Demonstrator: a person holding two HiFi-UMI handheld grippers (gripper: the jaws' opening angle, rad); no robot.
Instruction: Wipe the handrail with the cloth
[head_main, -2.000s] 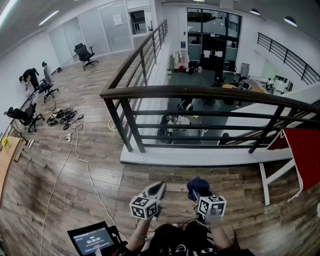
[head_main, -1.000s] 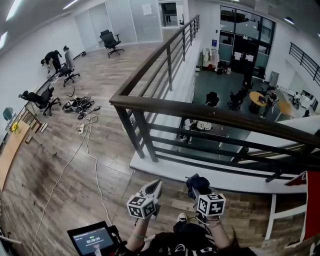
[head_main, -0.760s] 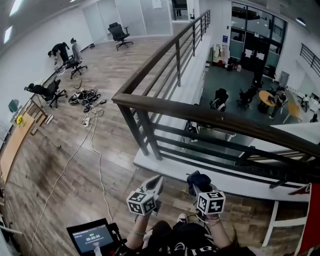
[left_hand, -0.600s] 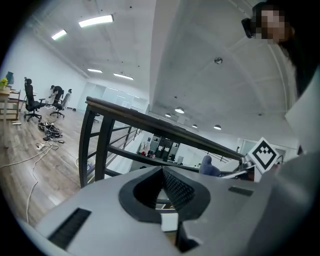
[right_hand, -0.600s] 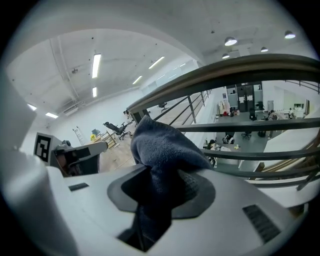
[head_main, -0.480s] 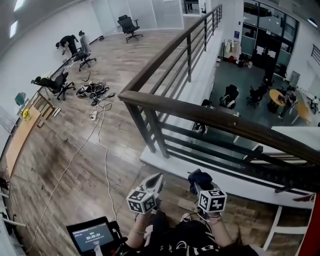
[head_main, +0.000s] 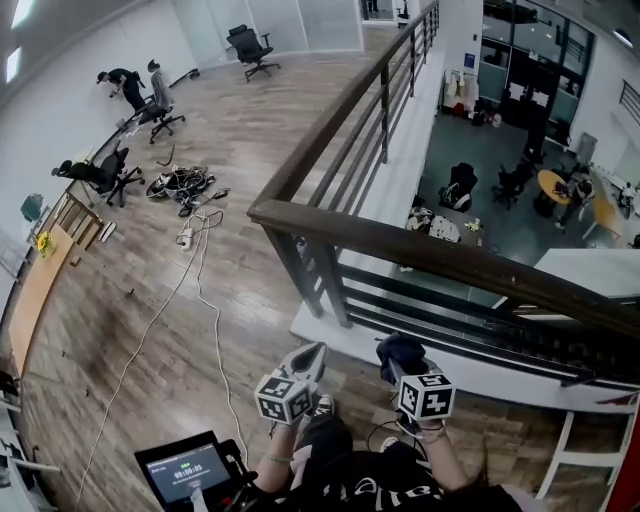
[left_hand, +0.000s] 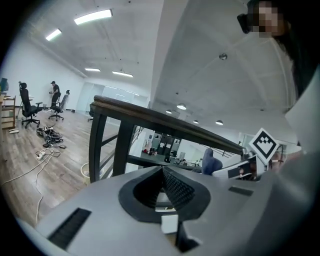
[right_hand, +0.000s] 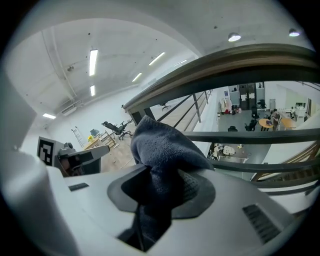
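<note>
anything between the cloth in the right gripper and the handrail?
Nothing. Right gripper view shows the cloth short of the handrail, only open air between them; head view shows the same gap.

Office mezzanine (swivel chairs (head_main: 250, 45), handrail (head_main: 400, 243))

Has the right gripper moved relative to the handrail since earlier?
Yes. The right gripper, holding the cloth, has come closer to the handrail, toward its corner.

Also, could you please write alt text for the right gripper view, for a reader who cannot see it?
The right claw is shut on a dark blue cloth, which bunches up above its tips. Beyond it runs a dark handrail with horizontal bars below, and an office floor lies further down.
</note>
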